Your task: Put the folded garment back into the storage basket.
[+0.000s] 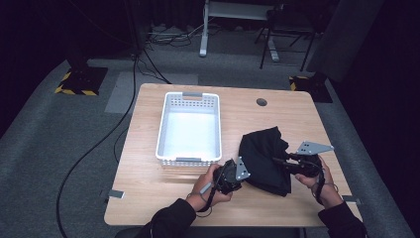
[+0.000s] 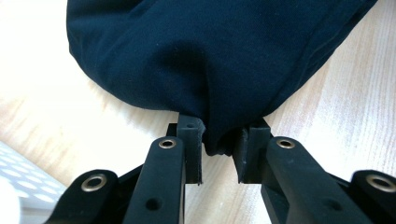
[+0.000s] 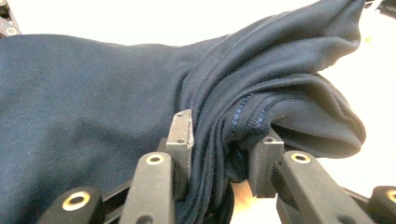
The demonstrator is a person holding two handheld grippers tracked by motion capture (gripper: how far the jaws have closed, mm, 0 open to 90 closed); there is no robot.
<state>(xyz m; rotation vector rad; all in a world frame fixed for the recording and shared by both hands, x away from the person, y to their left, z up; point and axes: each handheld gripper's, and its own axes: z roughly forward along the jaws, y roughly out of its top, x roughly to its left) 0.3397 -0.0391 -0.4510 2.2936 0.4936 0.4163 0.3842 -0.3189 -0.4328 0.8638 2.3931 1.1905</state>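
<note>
- Dark navy garment [image 1: 265, 158], bunched and folded, sits on the right half of the wooden table [image 1: 148, 198], just right of the white basket [image 1: 163, 134] and not touching it as far as the high view shows.
- Left gripper [image 1: 236, 173] at the garment's near-left edge; left hand [image 1: 210, 186] wraps its body, dark sleeve behind it.
- Left gripper view: both black jaws closed narrow on a pinch of the dark cloth [image 2: 205, 60], fabric squeezed between the pads; the rest of the cloth balloons out above the jaws, bare tabletop on either side.
- A corner of the perforated white basket shows at lower left of that view [image 2: 18, 172].
- Right gripper [image 1: 285, 161] at the garment's right edge, grey three-cornered plate on top; right hand [image 1: 317, 176] holds it.
- Right gripper view: jaws clamped on several stacked layers of cloth [image 3: 93, 116], a stitched hem caught between the pads.
- Basket stands upright mid-table, left of the garment, nothing visible inside it.
- Round hole [image 1: 261, 102] in the tabletop near the far edge, well apart from the garment.
</note>
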